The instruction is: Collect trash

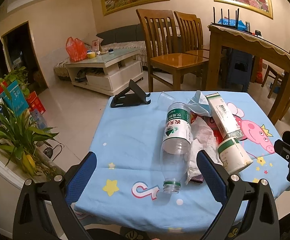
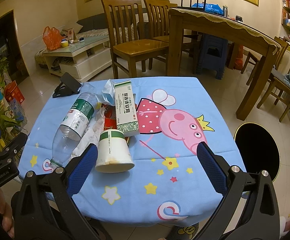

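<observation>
A black phone stand [image 1: 130, 97] sits at the blue cartoon tablecloth's [image 1: 129, 140] far corner — wooden chairs [image 1: 171, 54], a white coffee table [image 1: 105, 68] and a dining table [image 1: 250, 46] beyond.

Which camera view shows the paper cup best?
The right wrist view: the paper cup lies whole and near, between the open right gripper fingers. In the left wrist view it sits off-centre, partly hidden by a finger.
</observation>
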Available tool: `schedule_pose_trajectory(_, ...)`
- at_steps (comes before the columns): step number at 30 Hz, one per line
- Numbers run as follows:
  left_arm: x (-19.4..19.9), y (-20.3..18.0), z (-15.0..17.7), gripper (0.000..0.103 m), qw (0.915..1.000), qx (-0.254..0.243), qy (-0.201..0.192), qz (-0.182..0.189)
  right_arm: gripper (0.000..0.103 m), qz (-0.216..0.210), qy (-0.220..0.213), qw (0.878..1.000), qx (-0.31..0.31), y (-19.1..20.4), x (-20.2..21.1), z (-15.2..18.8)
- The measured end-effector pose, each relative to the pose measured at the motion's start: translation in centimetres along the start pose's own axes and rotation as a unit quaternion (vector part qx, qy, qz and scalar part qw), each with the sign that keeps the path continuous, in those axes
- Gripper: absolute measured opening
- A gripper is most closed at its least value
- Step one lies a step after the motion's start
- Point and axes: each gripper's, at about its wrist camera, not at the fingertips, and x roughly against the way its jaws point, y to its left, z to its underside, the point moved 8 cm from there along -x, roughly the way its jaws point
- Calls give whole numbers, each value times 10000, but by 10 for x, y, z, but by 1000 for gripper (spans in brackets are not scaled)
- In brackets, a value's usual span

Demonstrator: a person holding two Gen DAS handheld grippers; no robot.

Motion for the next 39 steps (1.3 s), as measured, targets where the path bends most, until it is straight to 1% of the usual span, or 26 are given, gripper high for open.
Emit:
schedule_pose_trajectory(10, -1, 0, 0, 97, 10000, 1, 7, 24, 98, -27, -1, 10000, 19, 4, 2, 0)
schedule_pose_trajectory(20, 1, -2, -1, 97, 9999, -20, -10, 155, 98, -60, 12, 10000, 61, 8, 6, -2)
schedule_pose_trajectory(39, 3, -1, -1, 97, 9999, -6, -51, 132, 98, -54, 11, 10000, 59, 9, 6, -2)
